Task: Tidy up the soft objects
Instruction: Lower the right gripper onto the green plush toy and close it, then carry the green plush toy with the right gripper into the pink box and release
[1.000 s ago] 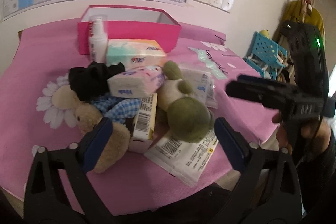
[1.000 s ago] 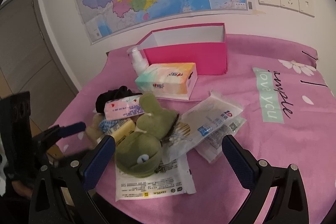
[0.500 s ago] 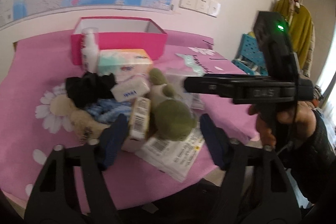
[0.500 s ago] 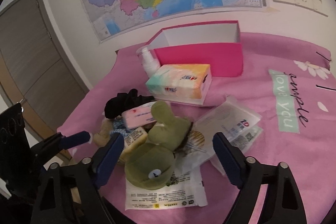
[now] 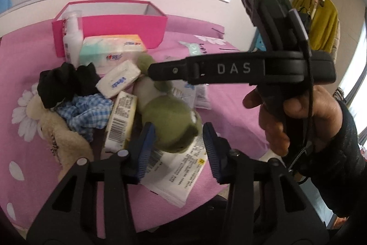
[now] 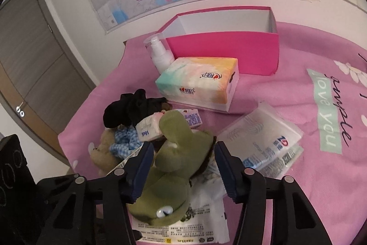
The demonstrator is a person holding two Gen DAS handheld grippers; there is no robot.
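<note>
R gripper (image 6: 181, 167) jaws apart, straddling green plush (image 6: 174, 167) on pile

My left hand-held gripper (image 5: 177, 150) points forward and downward, its two blue-padded fingers (image 5: 145, 148) parted with a clear gap between them. My right hand-held gripper (image 6: 182, 167) is angled the same way, its blue pads (image 6: 223, 167) likewise spread apart and closed on nothing. From the left wrist camera, the right gripper's black body crosses the frame sideways, gripped from below by my right hand (image 5: 296, 116), fingers curled round the handle, a dark sleeve covering the wrist. A green light glows on its upper housing.
</note>
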